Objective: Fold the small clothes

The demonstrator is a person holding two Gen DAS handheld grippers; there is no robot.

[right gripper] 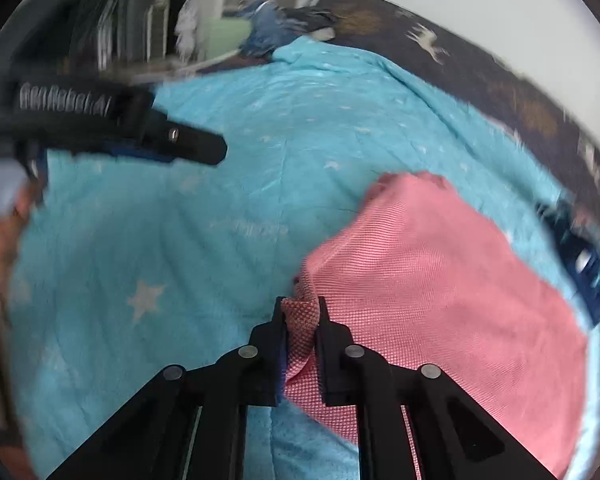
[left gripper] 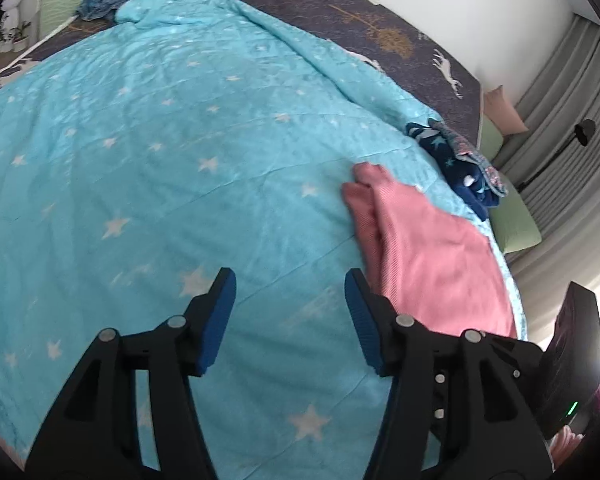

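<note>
Bedroom setting, turquoise star quilt (left gripper: pixel 172 152) as work surface. Pink garment (right gripper: pixel 440 280) lies ahead-right of the right gripper (right gripper: pixel 300 312), its bunched edge pinched there. Left gripper (left gripper: pixel 290 280) is held wide, empty. Risk: thin pinch slipping, fold bunching unevenly.

The left gripper (left gripper: pixel 290 288) hangs with its blue-padded jaws spread wide, holding nothing. The right gripper (right gripper: pixel 300 310) has its jaws pinched tight on a fold of pink cloth (right gripper: pixel 440 280).
</note>
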